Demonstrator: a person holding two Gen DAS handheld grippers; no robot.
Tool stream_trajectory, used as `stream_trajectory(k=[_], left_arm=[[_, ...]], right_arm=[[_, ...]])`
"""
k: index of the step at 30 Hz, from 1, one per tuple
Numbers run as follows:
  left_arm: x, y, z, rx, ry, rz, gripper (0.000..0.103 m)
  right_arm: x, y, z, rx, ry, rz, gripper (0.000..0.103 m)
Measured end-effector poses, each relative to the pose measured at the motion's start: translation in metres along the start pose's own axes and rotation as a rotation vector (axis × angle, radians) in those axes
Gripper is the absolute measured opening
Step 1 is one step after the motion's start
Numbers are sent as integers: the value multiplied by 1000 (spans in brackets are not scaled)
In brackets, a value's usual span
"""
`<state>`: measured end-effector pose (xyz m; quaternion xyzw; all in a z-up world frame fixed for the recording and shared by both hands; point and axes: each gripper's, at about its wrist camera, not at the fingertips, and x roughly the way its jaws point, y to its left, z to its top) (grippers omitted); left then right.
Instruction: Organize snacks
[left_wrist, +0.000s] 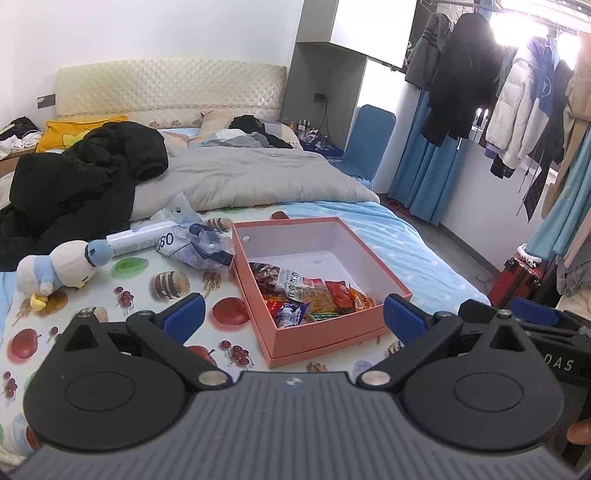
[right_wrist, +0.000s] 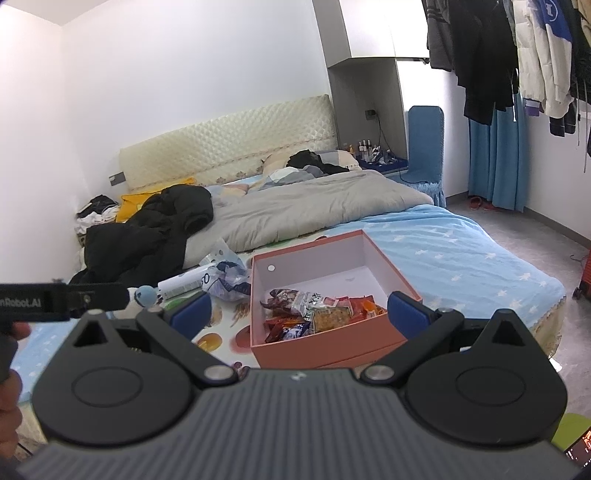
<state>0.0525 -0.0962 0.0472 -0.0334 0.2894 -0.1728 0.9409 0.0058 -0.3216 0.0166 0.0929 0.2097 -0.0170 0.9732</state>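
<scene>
Ahead of the left claw (left_wrist: 293, 319) and right claw (right_wrist: 299, 314), both wide and empty, snack packets (left_wrist: 310, 295) sit gathered inside the pink box (left_wrist: 332, 341), corralled for tidiness.

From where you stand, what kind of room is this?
It looks like a bedroom in a home. A bed with a padded headboard and a grey quilt fills the room, and coats hang on a rail beside it. The snack box sits on the bed.
</scene>
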Motion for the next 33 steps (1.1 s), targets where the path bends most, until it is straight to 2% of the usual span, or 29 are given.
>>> stream_trajectory(k=[33], left_arm=[[2,-7,4,26,-11,-30,103]], right_arm=[[0,-1,0,-13,-17,-18,103]])
